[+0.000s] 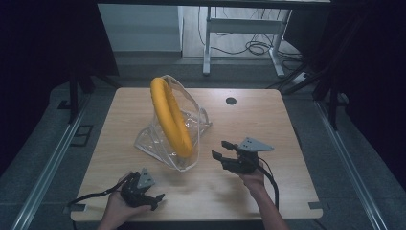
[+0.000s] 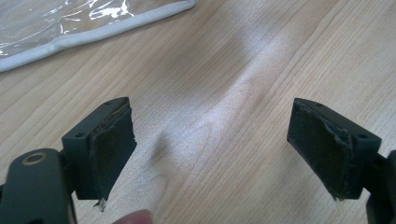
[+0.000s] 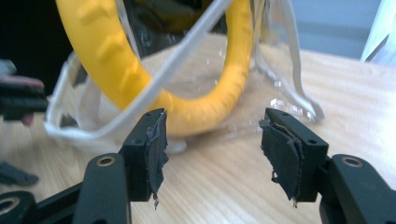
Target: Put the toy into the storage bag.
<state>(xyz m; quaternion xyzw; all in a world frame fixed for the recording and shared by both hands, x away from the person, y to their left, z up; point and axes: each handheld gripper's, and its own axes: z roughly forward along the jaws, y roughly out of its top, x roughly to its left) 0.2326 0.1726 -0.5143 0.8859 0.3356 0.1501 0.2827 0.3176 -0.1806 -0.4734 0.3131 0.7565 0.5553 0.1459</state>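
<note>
Your yellow ribbed ring (image 1: pixel 172 115) stands on edge inside the clear plastic bag with white piping (image 1: pixel 158 143), about mid-way across the pale wooden table (image 1: pixel 268 120). Your right gripper (image 1: pixel 224 149) sits just right of that bag, jaws parted with nothing between them. Your left gripper (image 1: pixel 154 199) is near the bag's front, also gaping and empty

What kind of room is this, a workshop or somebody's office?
Most likely a lab or recording room: one bare wooden table ringed by dark curtains, loose cables on the floor behind it, and a person working hand-held grippers beside a yellow ring in a clear bag.
</note>
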